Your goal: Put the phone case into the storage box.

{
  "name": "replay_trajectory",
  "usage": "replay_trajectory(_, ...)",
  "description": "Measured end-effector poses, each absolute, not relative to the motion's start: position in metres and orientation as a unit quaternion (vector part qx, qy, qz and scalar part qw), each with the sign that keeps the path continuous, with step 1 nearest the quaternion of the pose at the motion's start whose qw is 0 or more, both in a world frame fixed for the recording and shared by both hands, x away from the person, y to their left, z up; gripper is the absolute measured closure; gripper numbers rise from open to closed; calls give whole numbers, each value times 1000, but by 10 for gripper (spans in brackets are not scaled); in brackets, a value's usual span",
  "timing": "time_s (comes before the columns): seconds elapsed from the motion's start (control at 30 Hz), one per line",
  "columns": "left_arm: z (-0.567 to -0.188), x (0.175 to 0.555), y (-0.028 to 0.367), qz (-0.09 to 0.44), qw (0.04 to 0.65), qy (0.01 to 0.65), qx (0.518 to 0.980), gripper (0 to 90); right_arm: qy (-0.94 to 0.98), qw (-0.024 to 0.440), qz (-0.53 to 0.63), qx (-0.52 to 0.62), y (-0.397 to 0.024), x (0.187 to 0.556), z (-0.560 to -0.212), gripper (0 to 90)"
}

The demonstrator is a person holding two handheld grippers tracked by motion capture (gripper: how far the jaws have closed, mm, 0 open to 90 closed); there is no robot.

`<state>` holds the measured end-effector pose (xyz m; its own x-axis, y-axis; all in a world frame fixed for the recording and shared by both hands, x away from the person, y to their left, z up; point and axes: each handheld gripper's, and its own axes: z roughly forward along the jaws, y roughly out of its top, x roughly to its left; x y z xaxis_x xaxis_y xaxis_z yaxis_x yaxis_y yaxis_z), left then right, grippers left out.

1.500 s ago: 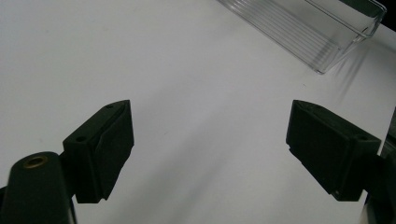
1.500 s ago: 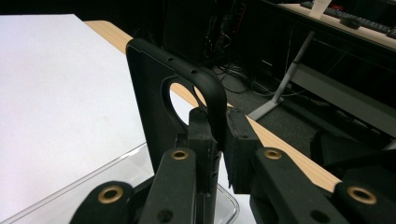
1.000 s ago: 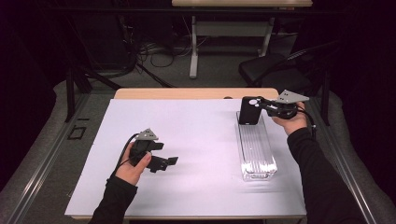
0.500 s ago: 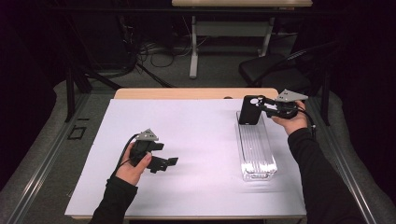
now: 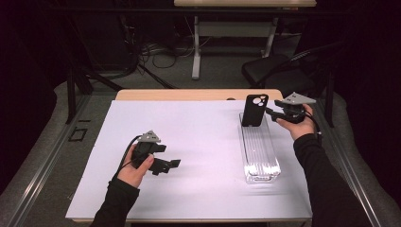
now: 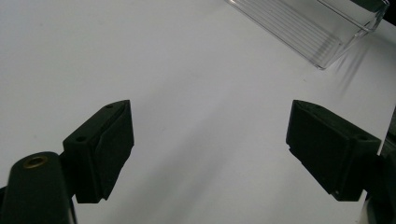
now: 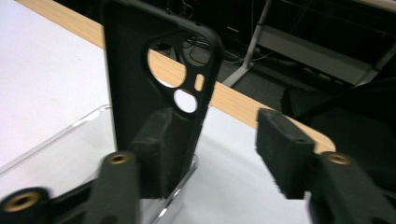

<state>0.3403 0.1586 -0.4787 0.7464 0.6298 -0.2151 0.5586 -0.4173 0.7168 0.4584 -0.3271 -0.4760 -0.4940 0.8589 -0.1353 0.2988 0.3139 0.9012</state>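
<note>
Right gripper (image 5: 270, 112): held level at the far right of the table, jaws pointing toward the phone case; grey three-cornered plate on top; jaws just been opening, now standing apart.
Right gripper, own view (image 7: 210, 154): one jaw just behind the case's lower edge, the other well clear to the side; case standing by the first jaw, pads not squeezing it; contact with that jaw impossible to tell.
Phone case (image 5: 255, 109): black, upright, camera cutouts at the top, right in front of the right gripper's jaws; lower end set in the far end of the clear rack.
Phone case, right gripper view (image 7: 159, 88): tall and dark, round and pill-shaped openings showing the wooden table edge through them.
Clear rack (image 5: 259, 153): long, ribbed, transparent; running from beneath the right gripper's jaws toward the person's side of the table; resting on the white sheet.
Clear rack, left gripper view (image 6: 308, 28): ahead of the left gripper's jaws and off to one side, well apart from them.
Left gripper (image 5: 171, 164): low over the white sheet, near the person's side, jaws aimed across toward the rack; well apart from the right gripper.
Left gripper, own view (image 6: 210, 149): jaws spread wide, nothing between them but bare sheet.
White sheet (image 5: 198, 142): covers most of the table, under both grippers.
Wooden table edge (image 5: 189, 94): bare strip beyond the sheet, past the right gripper's jaws.
</note>
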Motion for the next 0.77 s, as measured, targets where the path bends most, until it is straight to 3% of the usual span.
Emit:
replay_trajectory(0.13, -477, 341, 161, 46, 412, 354, 838, 157, 740, 308, 446, 400, -327, 444, -471, 392)
replay_trajectory(0.37, -476, 342, 164, 49, 417, 355, 835, 156, 742, 284, 430, 428, -320, 416, -466, 174)
replay_trajectory(0.53, -475, 343, 168, 49, 420, 359, 832, 156, 736, 273, 442, 434, -313, 392, -465, 134)
replay_trajectory(0.77, -474, 343, 171, 52, 424, 360, 830, 156, 736, 255, 459, 428, -305, 356, -469, 3)
